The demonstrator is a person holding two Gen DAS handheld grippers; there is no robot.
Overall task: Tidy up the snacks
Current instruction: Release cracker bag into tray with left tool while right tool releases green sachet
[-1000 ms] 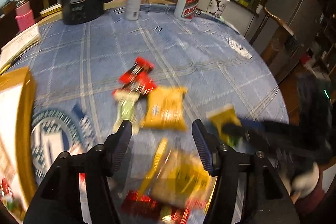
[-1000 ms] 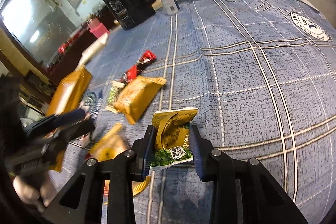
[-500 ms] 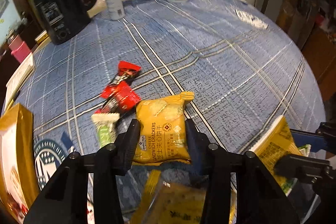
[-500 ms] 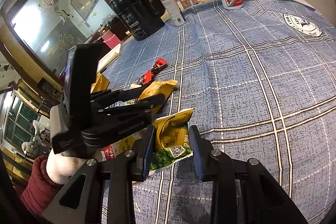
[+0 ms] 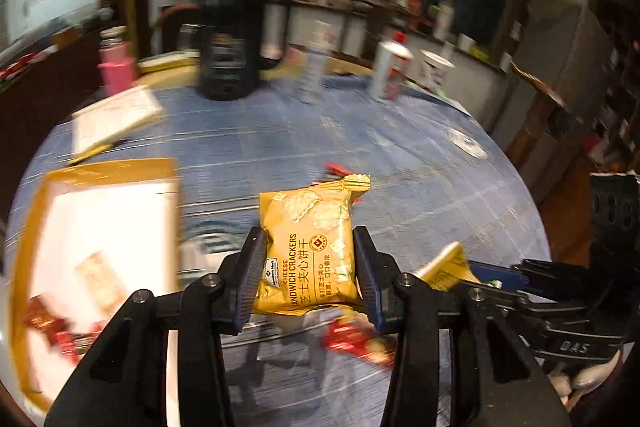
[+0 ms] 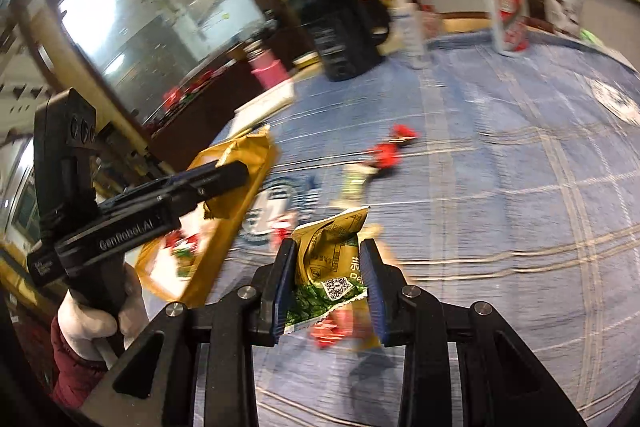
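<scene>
Fingers [image 5: 252, 269] clamp cracker packet [image 5: 308, 247]; red wrappers [image 6: 390, 151] lie beyond.

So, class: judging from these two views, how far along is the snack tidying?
Done: some snacks lie in the yellow box. In hand: left gripper grips the cracker pack; right gripper grips a green-yellow packet. Left: red wrappers on the table.

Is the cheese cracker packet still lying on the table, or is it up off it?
Off it: the cheese cracker packet is clamped in the left gripper, with the tablecloth showing beyond it.
</scene>
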